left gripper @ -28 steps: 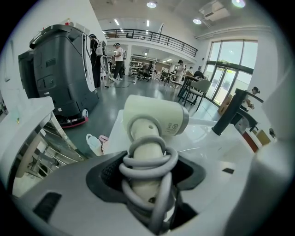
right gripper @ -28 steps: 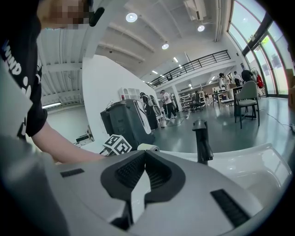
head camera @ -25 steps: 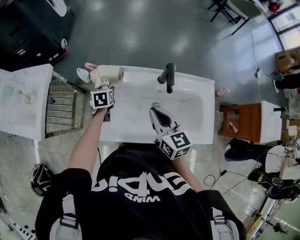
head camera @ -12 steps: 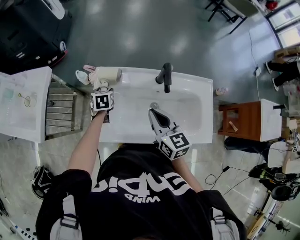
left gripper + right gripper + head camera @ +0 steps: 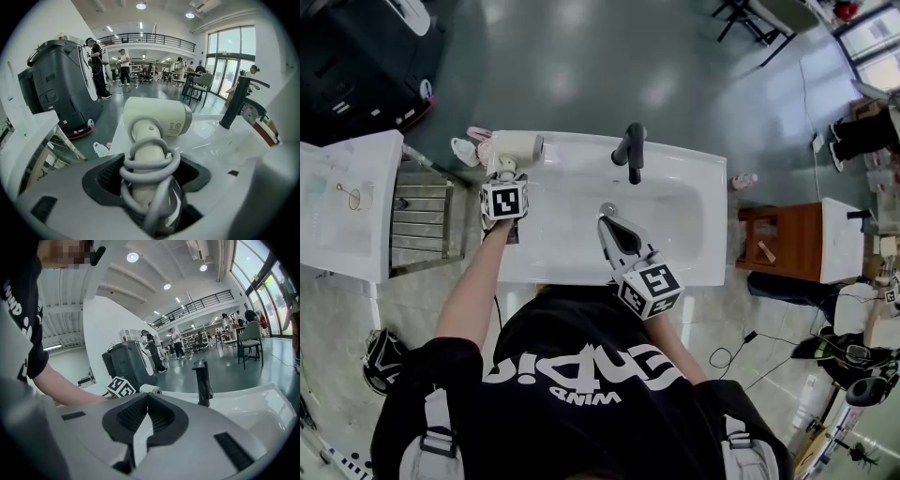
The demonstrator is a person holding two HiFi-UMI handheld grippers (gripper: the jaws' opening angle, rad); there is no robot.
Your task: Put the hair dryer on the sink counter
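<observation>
Overhead, a glossy grey floor (image 5: 581, 66) fills the room, with a dark machine (image 5: 366, 66) at the far left, then a white cabinet (image 5: 347, 206) and a metal rack (image 5: 422, 220) beside it. A pair of pale slippers (image 5: 469, 148) lies on the floor just off the left end of the white sink table (image 5: 572, 142). On that left end rests the cream hair dryer (image 5: 517, 148), its grey cord wound round the handle. The left gripper (image 5: 502, 173) reaches down over it; its fingers (image 5: 101, 178) have just been opening and stand apart, with the wrapped handle between them and a dark gap showing at the left one. Further along, a black faucet (image 5: 630, 152) rises at the back edge above the basin (image 5: 684, 220). The right gripper (image 5: 607, 223) hangs over the basin's front, its fingers (image 5: 126, 416) closed together on nothing. Right of the sink table stand a brown wooden stool (image 5: 778, 244) and another white cabinet (image 5: 839, 244), with cables (image 5: 741, 361) trailing across the tiles nearby
</observation>
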